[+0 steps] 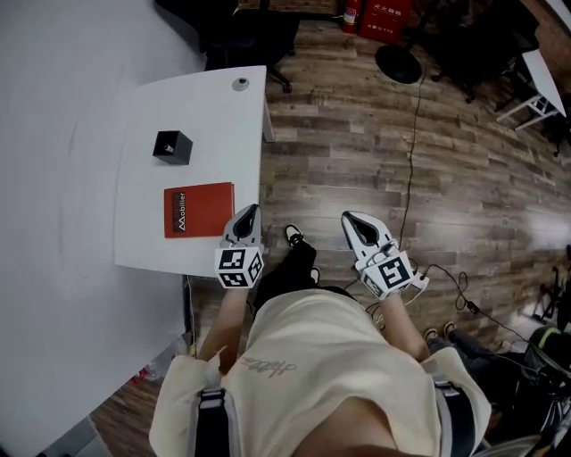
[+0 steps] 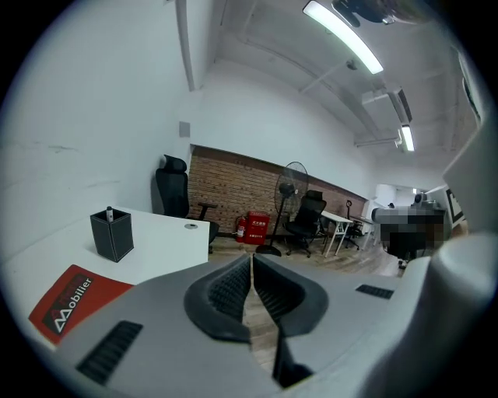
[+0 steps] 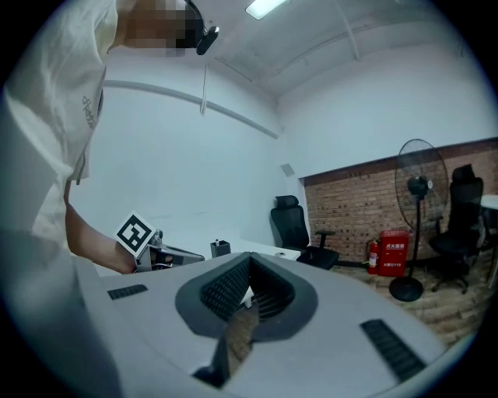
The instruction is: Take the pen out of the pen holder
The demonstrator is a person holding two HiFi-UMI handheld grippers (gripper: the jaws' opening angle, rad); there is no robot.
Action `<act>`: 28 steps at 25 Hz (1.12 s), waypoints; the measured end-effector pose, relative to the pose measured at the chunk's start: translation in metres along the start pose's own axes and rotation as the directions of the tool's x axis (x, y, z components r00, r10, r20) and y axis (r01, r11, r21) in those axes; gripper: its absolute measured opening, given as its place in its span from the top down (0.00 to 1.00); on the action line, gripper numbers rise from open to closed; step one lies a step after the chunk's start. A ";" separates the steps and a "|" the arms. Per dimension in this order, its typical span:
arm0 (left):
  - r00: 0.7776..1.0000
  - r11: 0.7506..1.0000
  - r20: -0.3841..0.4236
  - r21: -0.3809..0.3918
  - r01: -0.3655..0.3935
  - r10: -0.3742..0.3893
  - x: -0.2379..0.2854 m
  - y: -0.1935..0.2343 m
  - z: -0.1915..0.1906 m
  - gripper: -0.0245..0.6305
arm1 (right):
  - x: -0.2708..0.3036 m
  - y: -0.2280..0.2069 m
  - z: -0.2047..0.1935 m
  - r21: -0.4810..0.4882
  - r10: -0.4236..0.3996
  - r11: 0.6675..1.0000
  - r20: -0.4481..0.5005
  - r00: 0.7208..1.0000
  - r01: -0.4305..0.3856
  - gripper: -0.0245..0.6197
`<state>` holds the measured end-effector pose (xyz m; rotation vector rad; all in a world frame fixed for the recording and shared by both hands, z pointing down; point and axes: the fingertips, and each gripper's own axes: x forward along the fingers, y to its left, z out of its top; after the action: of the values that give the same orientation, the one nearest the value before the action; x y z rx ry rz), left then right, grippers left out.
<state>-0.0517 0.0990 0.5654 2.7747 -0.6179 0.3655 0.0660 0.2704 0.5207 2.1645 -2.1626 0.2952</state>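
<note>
The black square pen holder [image 1: 171, 145] stands on the white table [image 1: 147, 250], and a pen tip [image 2: 109, 211] pokes out of it in the left gripper view, where the holder [image 2: 112, 235] sits far off to the left. My left gripper [image 1: 245, 217] hovers at the table's near right edge, beside a red booklet [image 1: 198, 210], its jaws shut and empty [image 2: 251, 260]. My right gripper [image 1: 354, 221] hangs over the wooden floor right of the table, jaws shut with nothing held [image 3: 249, 260]. It sees the holder [image 3: 220, 248] small and distant.
A round grommet [image 1: 240, 84] sits at the table's far end. A black office chair [image 1: 250, 36] stands beyond the table, with a floor fan [image 1: 399, 62] and red fire equipment [image 1: 384, 13] further right. A cable [image 1: 410, 170] runs across the wooden floor.
</note>
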 end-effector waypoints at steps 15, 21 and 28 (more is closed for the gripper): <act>0.979 0.982 0.094 -0.075 -0.175 0.181 0.068 0.099 0.061 0.92 | 0.157 -0.043 0.065 -0.086 0.246 0.965 -0.026 0.969 -0.247 0.95; 0.943 0.944 0.084 -0.110 -0.312 0.321 0.053 0.128 0.069 0.92 | 0.207 -0.035 0.066 -0.067 0.386 0.919 -0.050 0.921 -0.389 0.95; 0.863 0.859 0.051 -0.149 -0.490 0.502 0.050 0.163 0.069 0.92 | 0.283 -0.036 0.066 -0.057 0.563 0.821 -0.078 0.822 -0.568 0.95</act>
<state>-0.0677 -0.0834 0.5498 2.4814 -1.3393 0.2890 0.1056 -0.0195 0.5109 1.3950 -2.6836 0.2874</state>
